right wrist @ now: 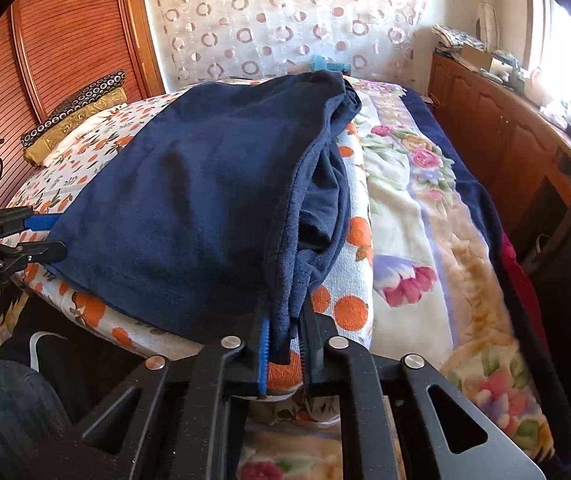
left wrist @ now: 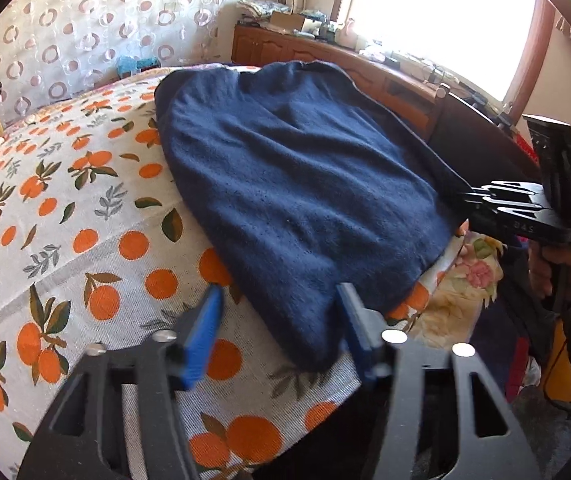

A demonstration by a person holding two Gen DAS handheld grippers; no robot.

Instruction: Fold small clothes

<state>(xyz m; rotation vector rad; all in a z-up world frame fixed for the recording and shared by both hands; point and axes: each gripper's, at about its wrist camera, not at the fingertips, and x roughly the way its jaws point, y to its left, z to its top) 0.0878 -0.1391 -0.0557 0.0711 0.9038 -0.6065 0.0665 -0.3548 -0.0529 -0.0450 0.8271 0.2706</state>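
Note:
A navy blue garment (left wrist: 293, 184) (right wrist: 189, 200) lies flat on an orange-print cover (left wrist: 85, 240) (right wrist: 351, 240) on a bed. My left gripper (left wrist: 279, 320) is at its near left corner. The jaws stand apart, with the cloth's corner between them next to the right pad and a gap at the left pad. From the right wrist view, the left gripper (right wrist: 43, 236) straddles that corner edge. My right gripper (right wrist: 285, 344) is shut on the garment's near right corner, with a bit of the orange-print cover pinched in too. In the left wrist view the right gripper (left wrist: 471, 198) bites the cloth's edge.
A floral blanket (right wrist: 425, 220) covers the bed's right side beside a wooden cabinet (right wrist: 485, 120) cluttered on top. Patterned pillows (right wrist: 77, 116) lie at the headboard. A hand (left wrist: 557, 272) holds the right gripper's handle; a jeans-clad leg (right wrist: 5, 400) is at the bed's near edge.

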